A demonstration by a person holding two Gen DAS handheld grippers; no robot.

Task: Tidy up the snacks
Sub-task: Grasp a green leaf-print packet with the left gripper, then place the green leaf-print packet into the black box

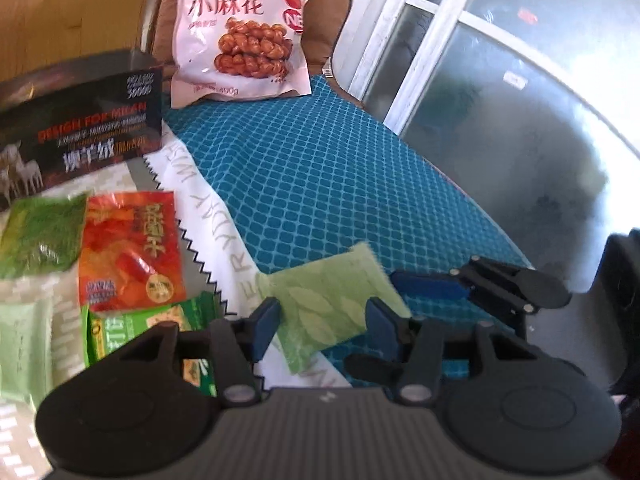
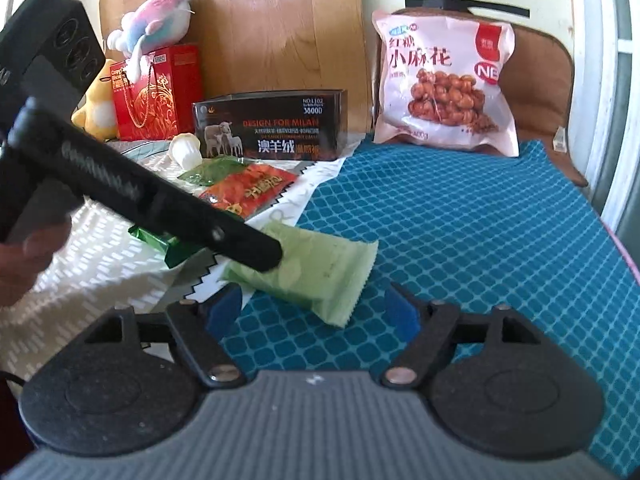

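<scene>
A pale green snack packet (image 1: pixel 332 304) (image 2: pixel 320 268) lies across the edge between a white zigzag-edged bag (image 1: pixel 224 216) and the blue patterned cloth (image 2: pixel 480 240). My left gripper (image 1: pixel 324 324) straddles it with blue pads on either side; the packet runs on under the right pad and no squeeze shows. In the right wrist view one left finger (image 2: pixel 256 246) crosses over the packet. My right gripper (image 2: pixel 312 308) stands open, the packet's near end between its pads without touching. One of its fingers (image 1: pixel 428 285) shows at the right.
A pink bag of dough twists (image 2: pixel 444 84) leans at the back. A black box (image 2: pixel 272 128), a red-orange packet (image 1: pixel 128 248) and green packets (image 1: pixel 40 236) (image 1: pixel 160 328) lie on the left. A red gift bag (image 2: pixel 156 92) and plush toys (image 2: pixel 156 20) stand behind. A hand (image 2: pixel 24 264) shows at the left edge.
</scene>
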